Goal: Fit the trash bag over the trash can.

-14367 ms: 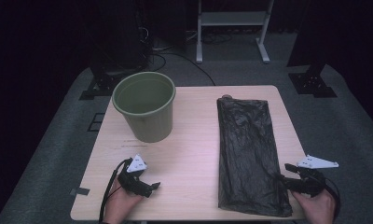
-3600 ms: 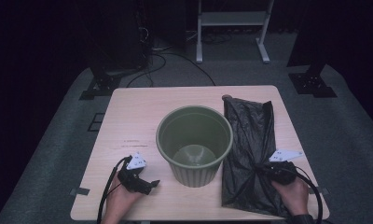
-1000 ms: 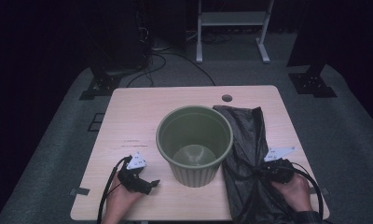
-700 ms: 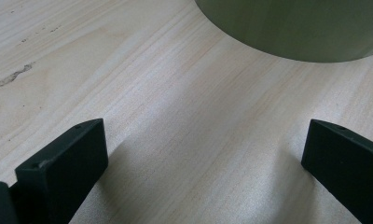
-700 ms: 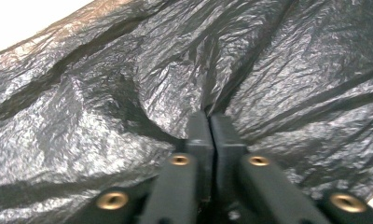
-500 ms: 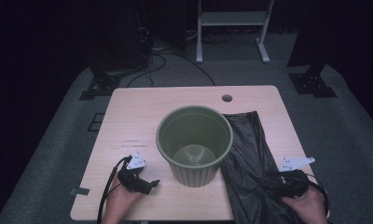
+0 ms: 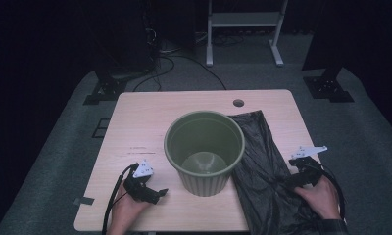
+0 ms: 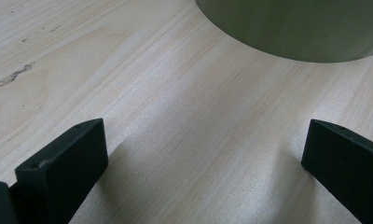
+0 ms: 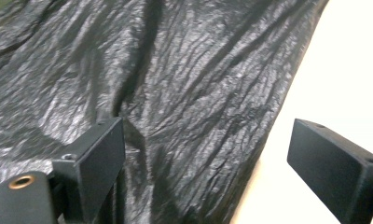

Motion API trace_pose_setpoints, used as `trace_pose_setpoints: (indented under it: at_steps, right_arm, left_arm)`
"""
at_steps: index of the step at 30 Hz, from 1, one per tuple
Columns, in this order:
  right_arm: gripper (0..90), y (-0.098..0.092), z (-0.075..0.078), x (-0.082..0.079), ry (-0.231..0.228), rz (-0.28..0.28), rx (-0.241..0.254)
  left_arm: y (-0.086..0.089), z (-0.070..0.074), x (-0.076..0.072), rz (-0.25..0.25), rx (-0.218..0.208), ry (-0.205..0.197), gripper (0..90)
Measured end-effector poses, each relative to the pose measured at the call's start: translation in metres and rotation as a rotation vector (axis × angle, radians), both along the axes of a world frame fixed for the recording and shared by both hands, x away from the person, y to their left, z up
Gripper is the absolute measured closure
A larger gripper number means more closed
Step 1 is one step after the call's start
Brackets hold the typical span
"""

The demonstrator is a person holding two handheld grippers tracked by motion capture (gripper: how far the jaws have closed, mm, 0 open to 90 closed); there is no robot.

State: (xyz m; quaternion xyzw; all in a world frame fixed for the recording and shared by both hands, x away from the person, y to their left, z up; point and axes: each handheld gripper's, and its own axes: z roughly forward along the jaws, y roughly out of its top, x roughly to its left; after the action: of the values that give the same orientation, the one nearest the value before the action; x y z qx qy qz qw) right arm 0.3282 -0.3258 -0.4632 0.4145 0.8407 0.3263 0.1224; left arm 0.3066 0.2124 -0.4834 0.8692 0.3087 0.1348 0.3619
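While the right gripper, jaws just opened, hovers over the black bag, regrasping its edge comes next.

The bucket is a dull olive green, with a paler, faintly glossy floor inside and fine vertical ribbing on its outer wall. At its 3 o'clock lies the bin bag, black and shiny, crossed all over by fine crinkles that catch the light as grey-silver streaks in the right gripper view. The table is pale blond wood with straight, light-brown grain lines and a small dark scuff at the bucket's 9 o'clock. The left gripper and the right gripper are matte black, each topped by a light grey three-cornered plate with small dark dots. The floor is grey-green carpet.
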Motion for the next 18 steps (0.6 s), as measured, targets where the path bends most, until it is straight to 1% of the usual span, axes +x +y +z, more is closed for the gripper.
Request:
trace_pose_setpoints:
  at_steps: [2, 6, 8, 10, 11, 12, 14, 15, 16, 18]
  right_arm:
    - [9.8, -0.001, -0.003, 0.007, 0.004, -0.001, 0.017]
    - [9.6, 0.001, -0.011, 0.017, 0.031, -0.012, 0.036]
    - [9.5, 0.002, -0.012, 0.019, 0.023, -0.01, 0.046]
    - [9.5, 0.004, -0.012, 0.021, 0.028, -0.007, 0.059]
    - [9.5, 0.007, -0.011, 0.023, 0.042, -0.005, 0.052]
    - [9.5, 0.01, -0.009, 0.025, 0.045, 0.004, 0.049]
    - [9.5, 0.016, -0.006, 0.027, 0.033, 0.019, 0.057]
    - [9.5, 0.019, -0.004, 0.029, 0.043, 0.023, 0.054]
    - [9.5, 0.023, -0.004, 0.032, 0.063, 0.028, 0.049]
    - [9.5, 0.029, -0.004, 0.035, 0.071, 0.042, 0.053]
  left_arm:
    - [0.0, 0.0, 0.0, 0.0, 0.0, 0.0, 0.0]
    - [0.0, 0.0, 0.0, 0.0, 0.0, 0.0, 0.0]
    - [0.0, 0.0, 0.0, 0.0, 0.0, 0.0, 0.0]
    - [0.0, 0.0, 0.0, 0.0, 0.0, 0.0, 0.0]
    - [0.0, 0.0, 0.0, -0.001, 0.001, 0.0, 0.0]
    - [0.0, 0.0, 0.0, 0.0, 0.0, 0.0, 0.0]
    - [0.0, 0.0, 0.0, 0.0, 0.0, 0.0, 0.0]
    - [0.0, 0.0, 0.0, 0.0, 0.0, 0.0, 0.0]
    - [0.0, 0.0, 0.0, 0.0, 0.0, 0.0, 0.0]
    - [0.0, 0.0, 0.0, -0.001, 0.001, 0.0, 0.0]
